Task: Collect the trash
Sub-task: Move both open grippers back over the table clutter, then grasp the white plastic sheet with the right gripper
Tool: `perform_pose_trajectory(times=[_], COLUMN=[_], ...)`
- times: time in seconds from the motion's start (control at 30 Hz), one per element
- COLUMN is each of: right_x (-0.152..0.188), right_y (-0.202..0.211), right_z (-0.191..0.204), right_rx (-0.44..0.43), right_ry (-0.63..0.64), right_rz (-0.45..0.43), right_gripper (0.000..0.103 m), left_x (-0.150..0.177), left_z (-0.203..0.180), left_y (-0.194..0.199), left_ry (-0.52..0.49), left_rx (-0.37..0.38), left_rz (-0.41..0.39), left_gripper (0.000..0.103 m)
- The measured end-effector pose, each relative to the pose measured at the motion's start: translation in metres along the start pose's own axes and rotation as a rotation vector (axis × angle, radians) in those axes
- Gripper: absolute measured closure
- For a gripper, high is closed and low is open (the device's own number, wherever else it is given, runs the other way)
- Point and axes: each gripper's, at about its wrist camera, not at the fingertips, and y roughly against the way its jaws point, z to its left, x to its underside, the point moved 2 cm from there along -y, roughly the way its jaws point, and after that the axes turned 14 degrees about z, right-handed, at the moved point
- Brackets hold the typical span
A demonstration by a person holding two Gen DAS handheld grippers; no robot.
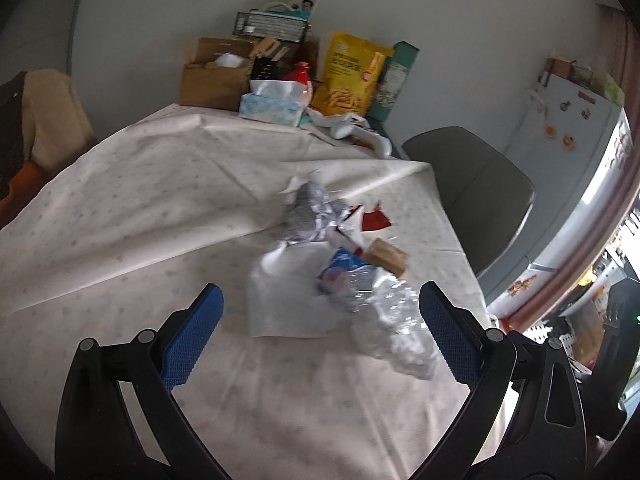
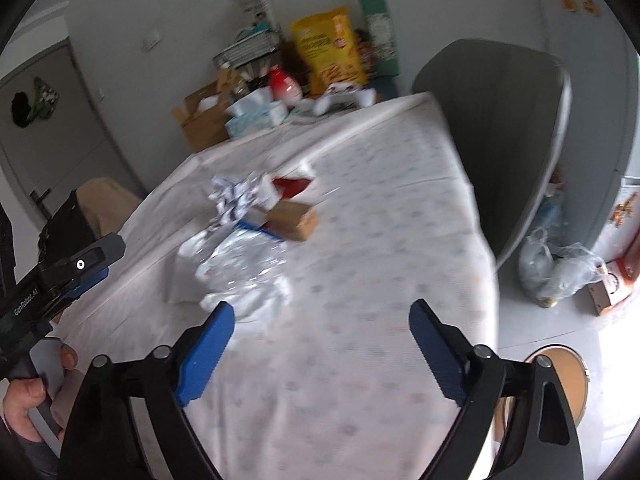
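The trash sits in a loose heap toward the right edge of the tabletop (image 1: 120, 184), and the crumpled clear plastic bottle (image 1: 384, 312) is its nearest piece, lying just ahead of the left tool (image 1: 320, 336) and a little to its right, its long axis running from the pile back toward the tool's right pad. That tool's jaws stand wide apart and empty. The right tool (image 2: 322, 344), also spread and holding nothing, hovers nearer the right edge, with the bottle (image 2: 244, 268) off to its left (so the left one looks better placed). Behind the bottle lie a white sheet (image 1: 280, 304), crumpled foil wrapper (image 1: 308, 212) and small brown box (image 1: 386, 256); bare cloth lies left of the heap.
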Motion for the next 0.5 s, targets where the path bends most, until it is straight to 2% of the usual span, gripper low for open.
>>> perform_pose_trajectory(times=[0.23,0.33,0.4,0.5], right_x=[-0.005,-0.009,-0.010,-0.007], right_y=[-0.031,-0.042,-0.047,-0.046], right_z=[0.024,0.025,0.023,0.021], right_rx=[-0.051,-0.056,-0.075,-0.093], right_ry=[0.047,0.044,0.037,0.045], right_rz=[0.072,0.100,0.121,0.122], right_gripper=[0.034,0.055,0.080,0.096], left_x=[0.003,0.003,0.003,0.002], left_z=[0.025,0.033,0.035,0.032], left_y=[0.000,-0.002,-0.004,-0.007], left_ry=[0.045,0.063,0.069,0.064], left_rx=[-0.018,-0.017,-0.012,-0.008], left_rz=[0.002,0.010,0.017,0.022], left_gripper=[0.006,0.006,0.006,0.006])
